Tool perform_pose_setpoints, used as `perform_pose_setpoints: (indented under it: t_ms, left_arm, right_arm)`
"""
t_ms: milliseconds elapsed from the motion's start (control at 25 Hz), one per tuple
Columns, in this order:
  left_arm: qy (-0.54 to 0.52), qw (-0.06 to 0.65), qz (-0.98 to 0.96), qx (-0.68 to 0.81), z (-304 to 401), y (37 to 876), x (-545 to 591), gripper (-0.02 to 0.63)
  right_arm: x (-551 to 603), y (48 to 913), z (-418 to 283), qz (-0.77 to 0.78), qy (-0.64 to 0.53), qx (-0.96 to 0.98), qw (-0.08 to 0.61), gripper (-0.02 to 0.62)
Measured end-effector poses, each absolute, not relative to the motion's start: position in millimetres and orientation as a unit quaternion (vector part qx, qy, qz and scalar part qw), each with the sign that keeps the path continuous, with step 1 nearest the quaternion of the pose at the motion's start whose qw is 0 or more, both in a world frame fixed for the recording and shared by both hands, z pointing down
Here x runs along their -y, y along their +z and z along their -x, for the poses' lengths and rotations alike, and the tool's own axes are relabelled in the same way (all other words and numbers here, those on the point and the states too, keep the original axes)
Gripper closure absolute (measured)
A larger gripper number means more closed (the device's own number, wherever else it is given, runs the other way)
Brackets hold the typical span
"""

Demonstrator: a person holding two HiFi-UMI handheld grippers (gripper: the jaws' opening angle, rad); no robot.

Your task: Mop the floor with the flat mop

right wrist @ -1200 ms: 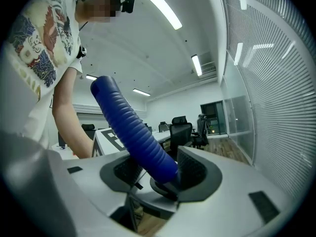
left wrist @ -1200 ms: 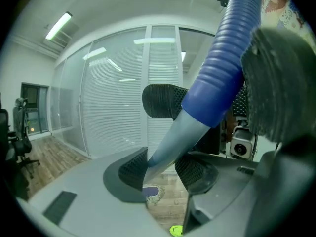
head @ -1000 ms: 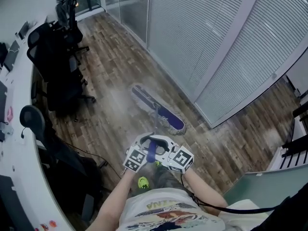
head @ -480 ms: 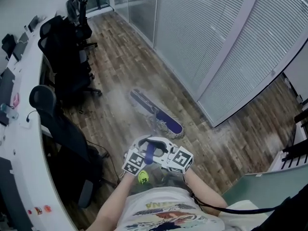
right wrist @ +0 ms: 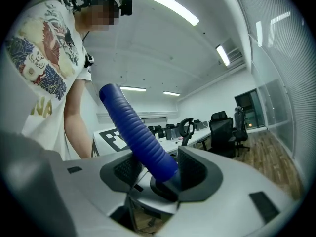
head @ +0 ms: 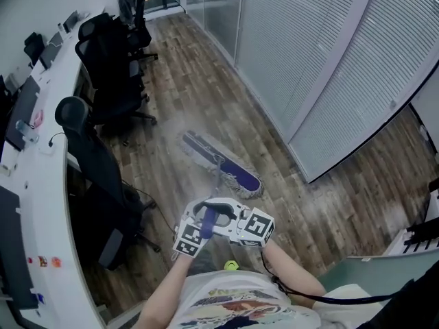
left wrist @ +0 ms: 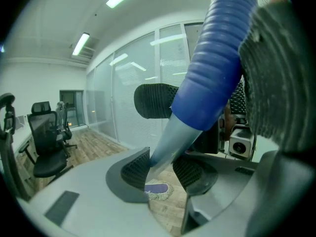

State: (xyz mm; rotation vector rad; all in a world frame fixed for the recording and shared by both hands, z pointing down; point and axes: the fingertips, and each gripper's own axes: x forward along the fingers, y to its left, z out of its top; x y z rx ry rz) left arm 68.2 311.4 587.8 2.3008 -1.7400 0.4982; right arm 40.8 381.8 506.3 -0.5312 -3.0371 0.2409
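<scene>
1. Two tools clamp the handle of the flat mop (head: 223, 164). The right tool (right wrist: 155, 171) grips the ribbed blue sleeve (right wrist: 136, 132) between its pads.
2. The left tool (left wrist: 162, 171), whose jaws have just been closing, holds the grey pole (left wrist: 170, 141) below that sleeve. Its right pad only seems to touch.
3. The mop's head lies flat on the wood floor (head: 199, 81) ahead of the person, near black chairs (head: 110, 81).
</scene>
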Motion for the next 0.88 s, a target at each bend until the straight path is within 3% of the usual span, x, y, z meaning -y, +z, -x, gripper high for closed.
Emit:
perform_pose_setpoints:
  t_ms: [400,680,880]
  left_arm:
    - [0.174,0.116,-0.730,0.651,-144,587,-370,0.480]
    - [0.172,0.099,-0.748,0.634,-160,588,-370,0.479]
    - [0.165,0.048,-0.789,0.590,-159,584,-352,0.479]
  right_arm:
    - [-443,504,-130,0.257,0.081,0.962,0.032,0.383]
    - [-446,506,-145,0.262,0.074,0.962,0.029,0.382]
    - [-427,503,-139,0.248,0.075,0.966,0.001,0.382]
